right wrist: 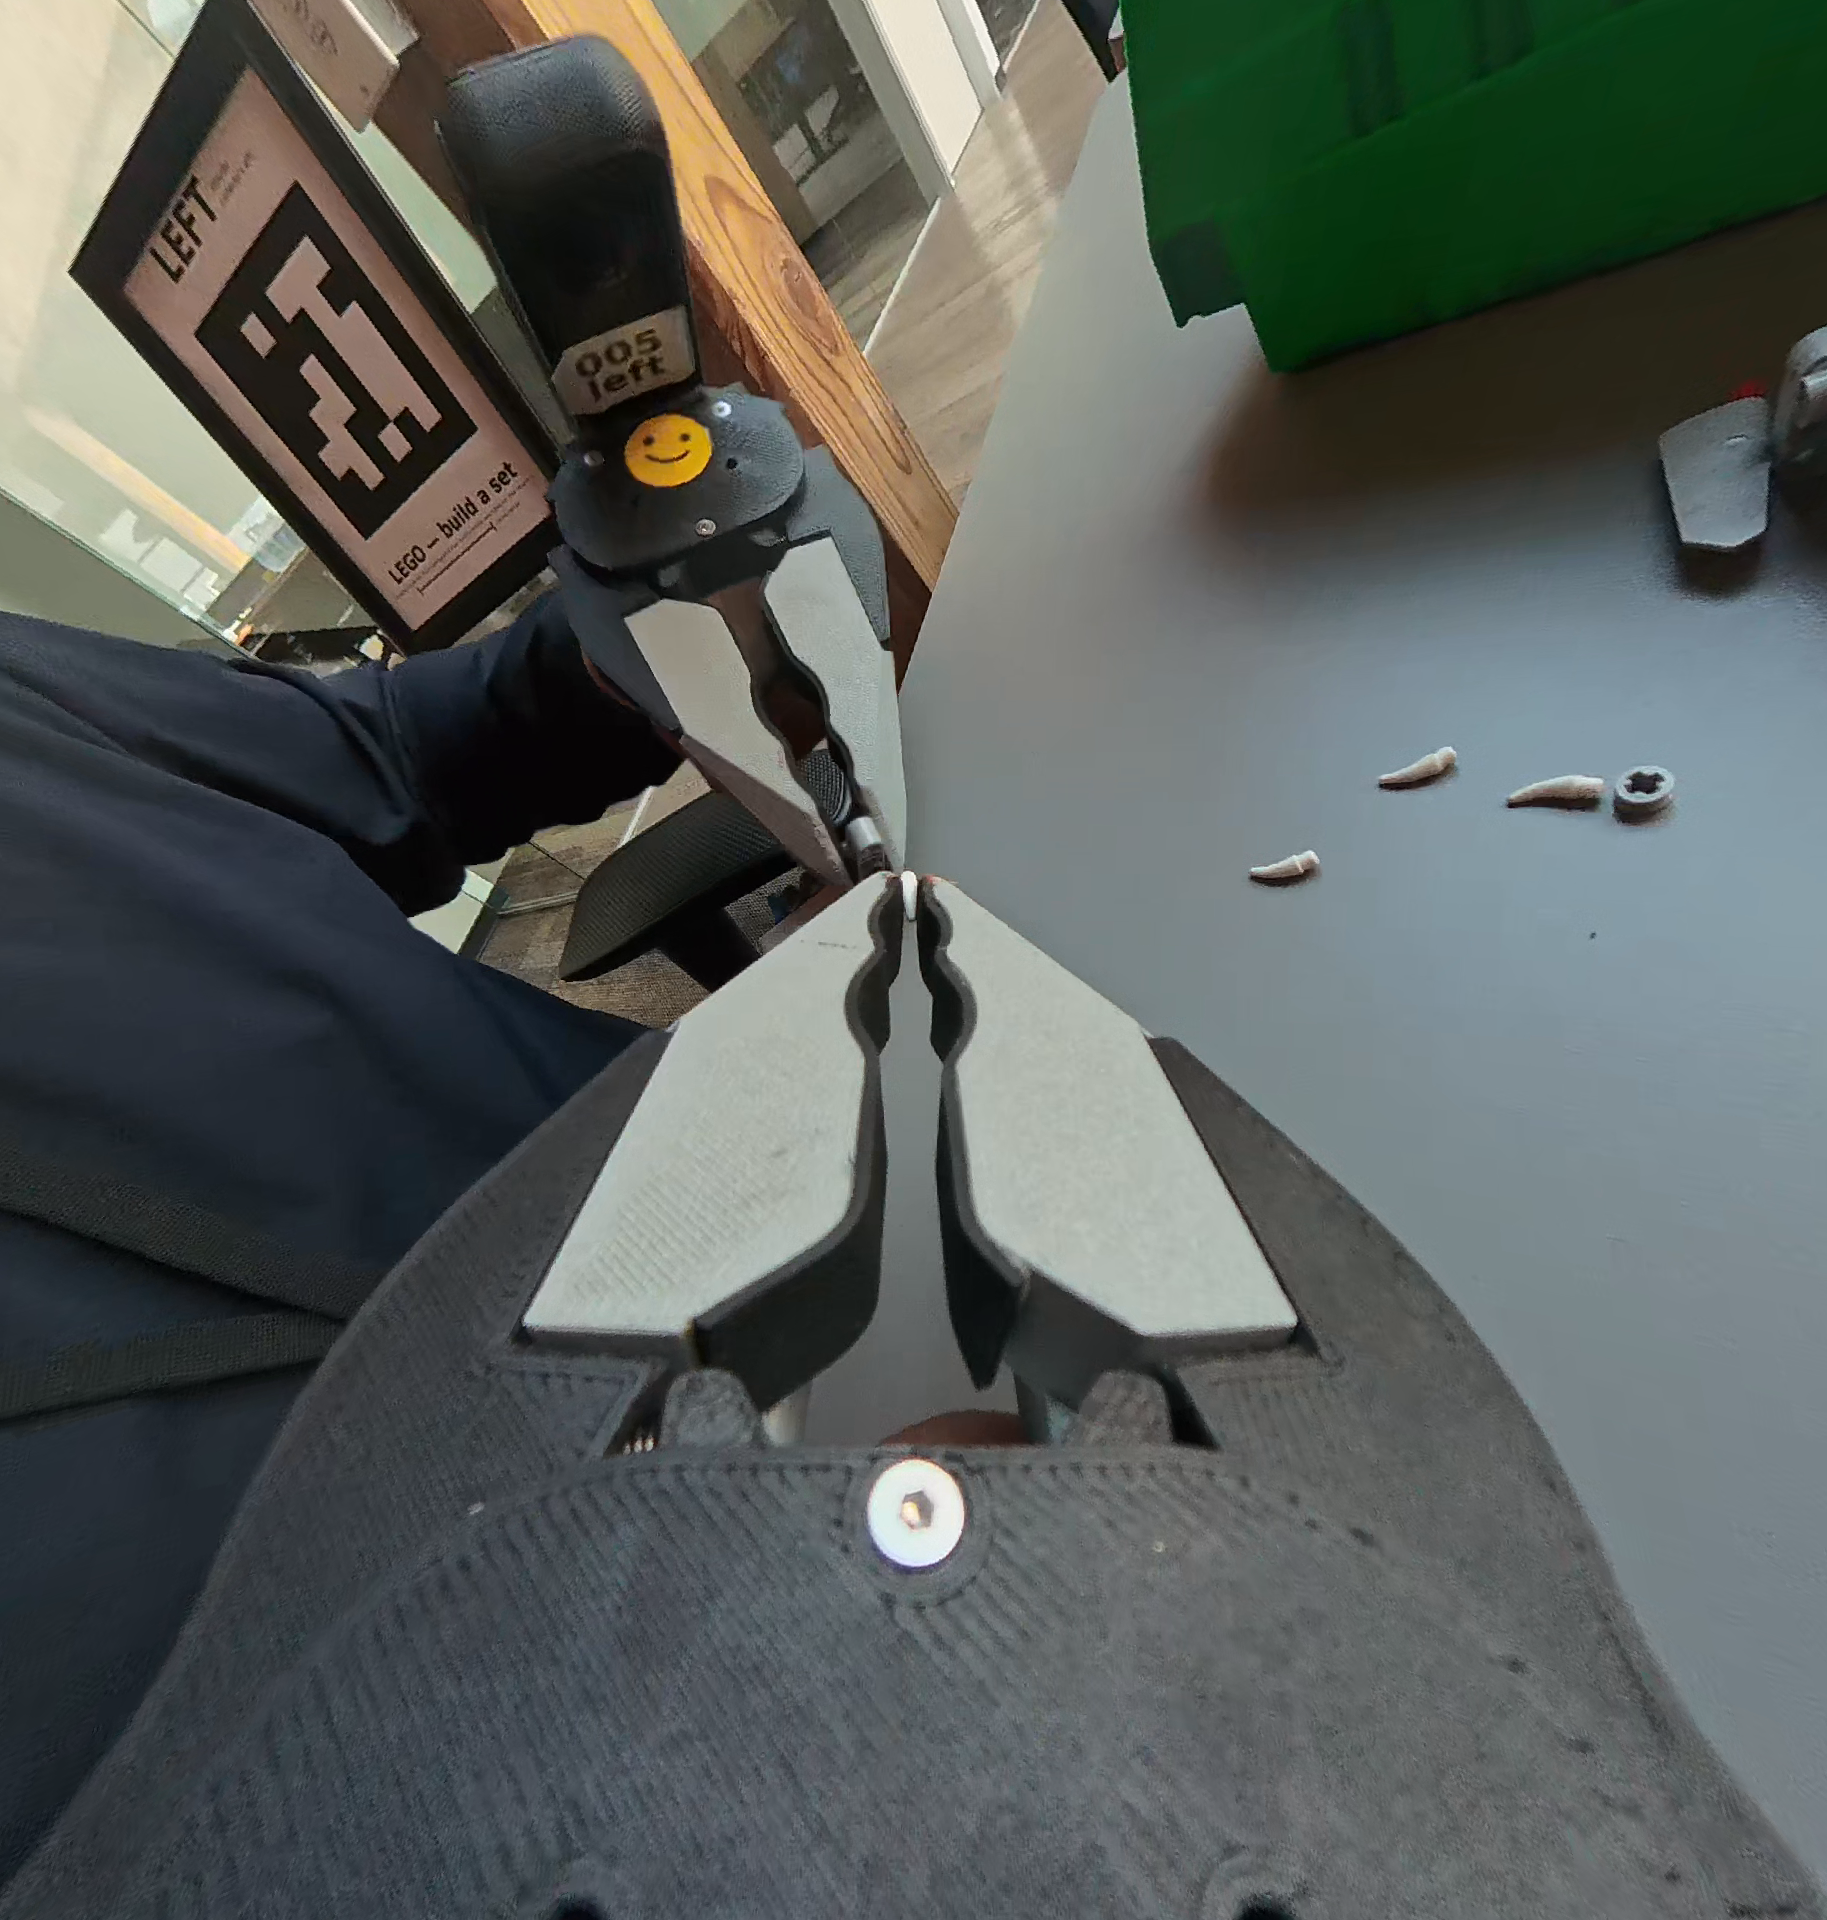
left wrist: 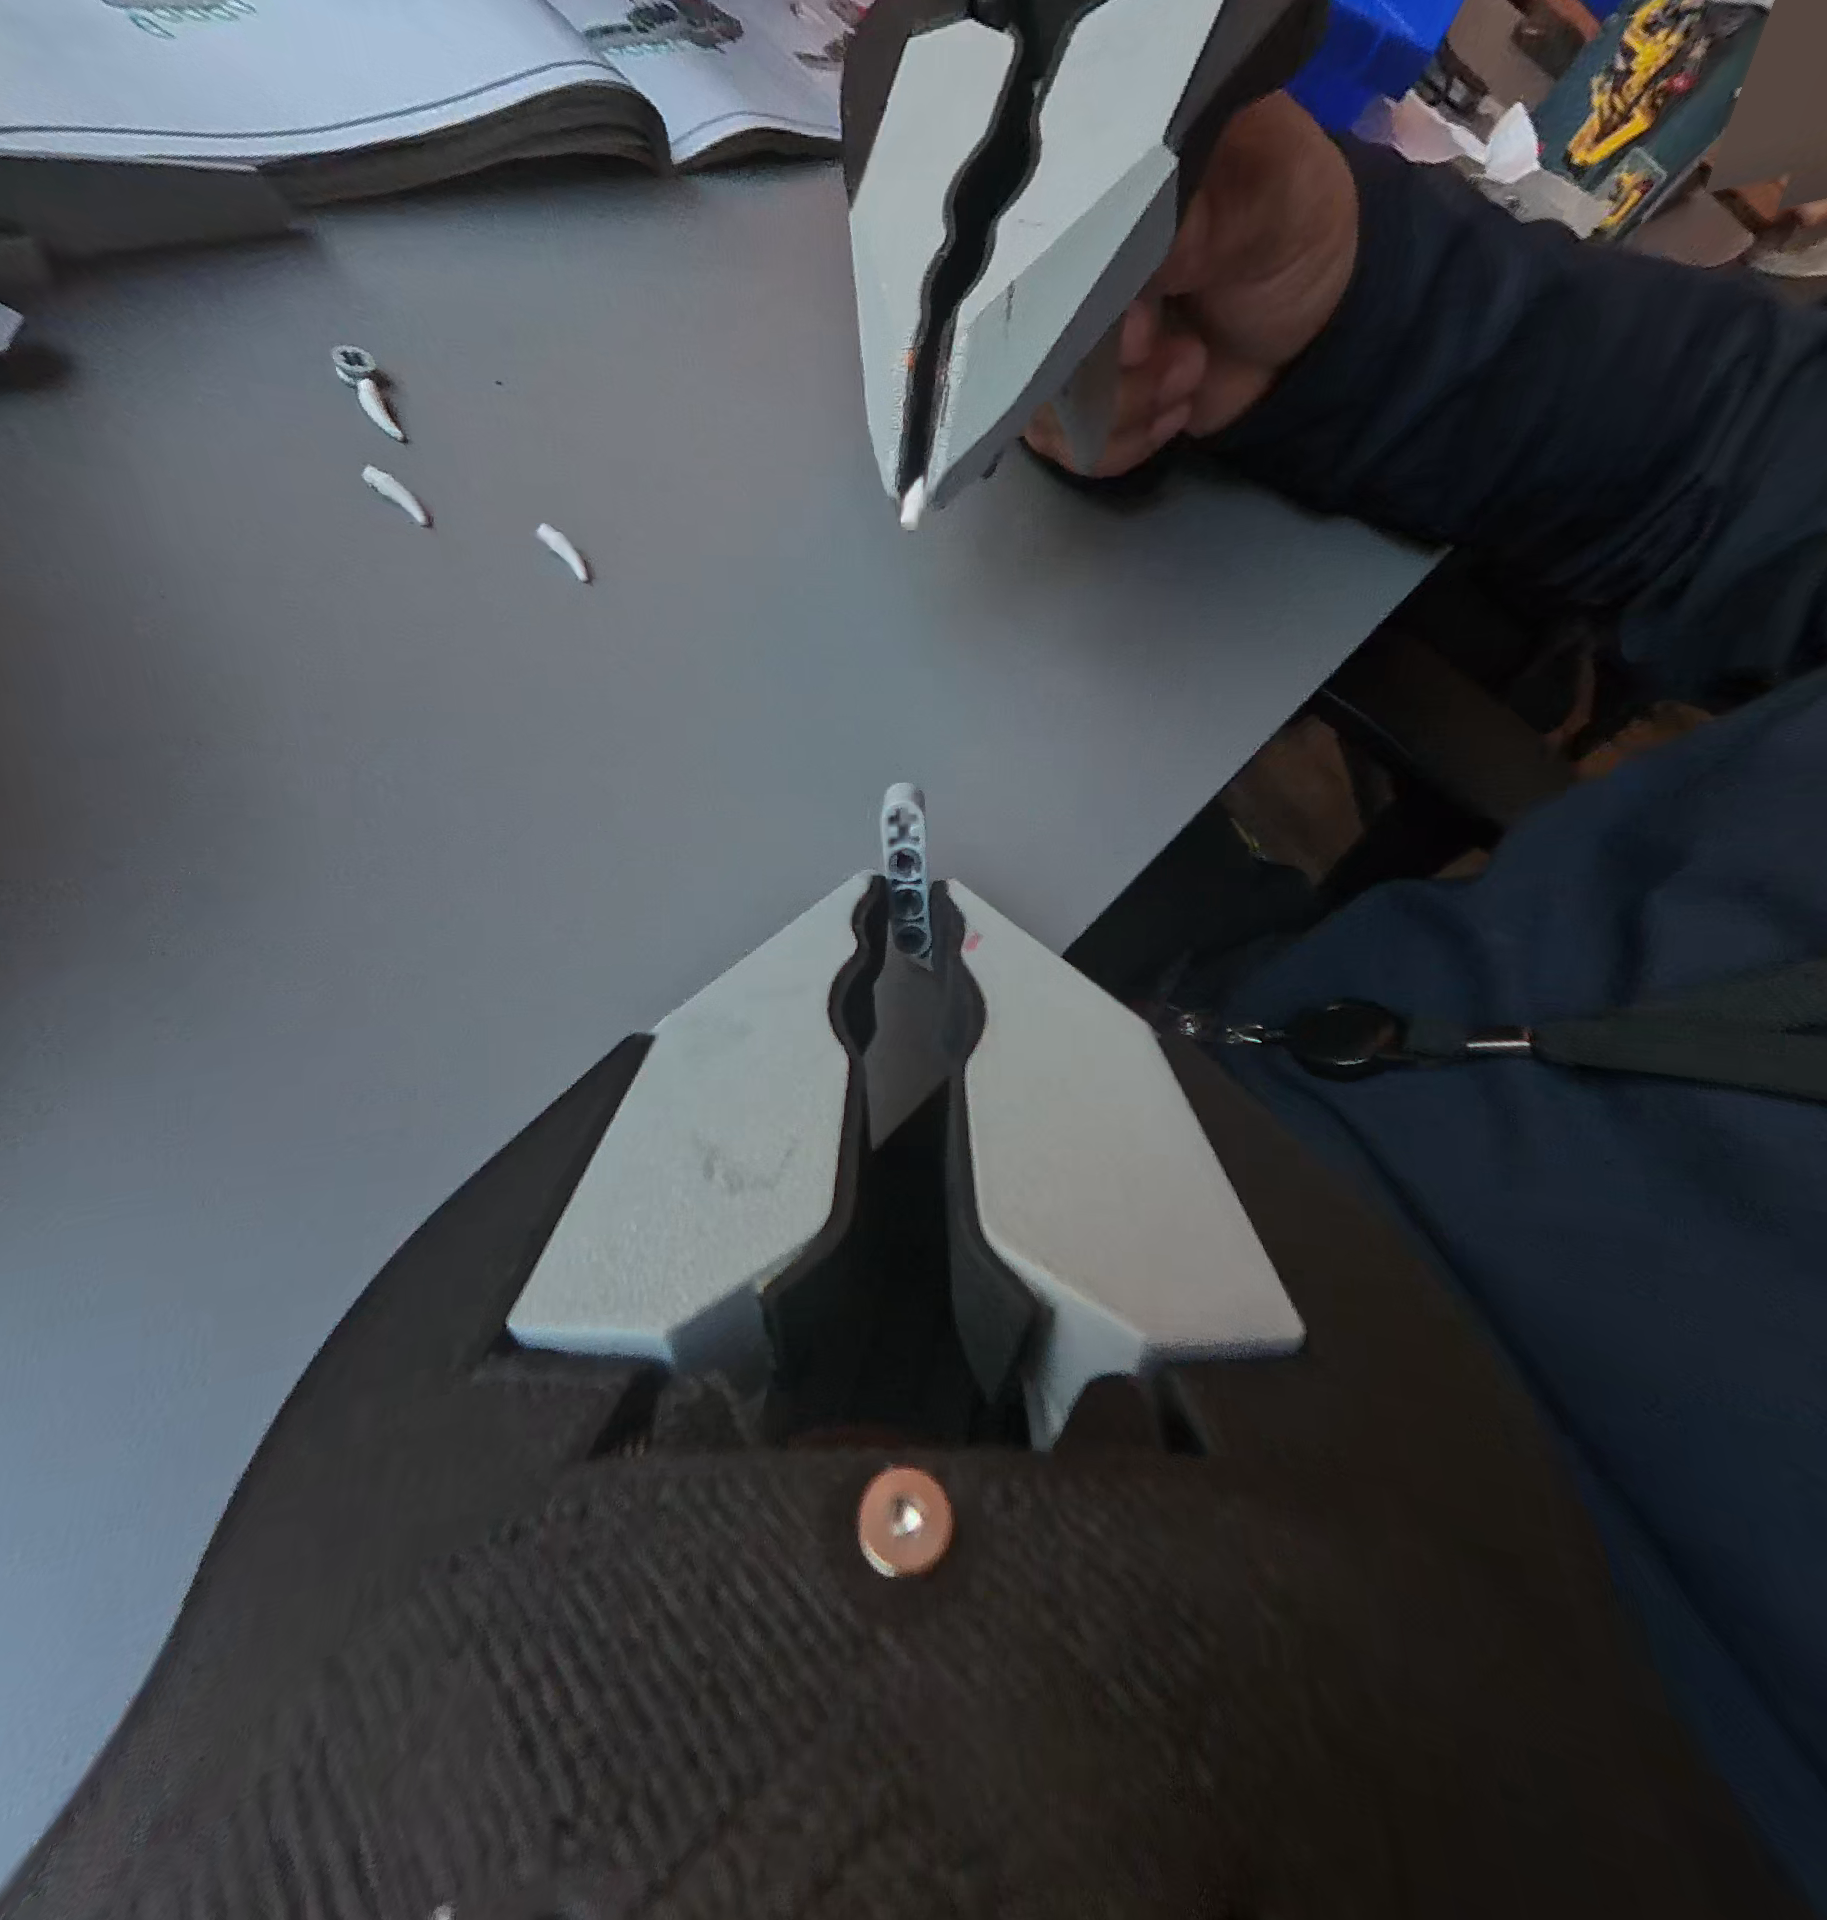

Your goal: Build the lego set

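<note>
Pinching a grey holed beam point(left wrist: 906, 868) at its lower end, the left tongs point(left wrist: 904, 904) face the right tongs point(left wrist: 914, 499), clamped on a white tooth piece point(left wrist: 911, 507). Both look light, stiff and slippery; spare teeth point(left wrist: 398, 495) lie on the bench point(left wrist: 473, 779) beyond.

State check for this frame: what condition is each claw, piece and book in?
Left claw: shut on grey beam, above the table.
Grey beam: pinched at one end, sticking out past the tips.
Right claw: shut on white tooth piece.
White tooth piece: pinched, tip showing.
Three loose white teeth: lying flat on the table.
Grey round bush: lying flat.
Instruction booklet: open.
</note>
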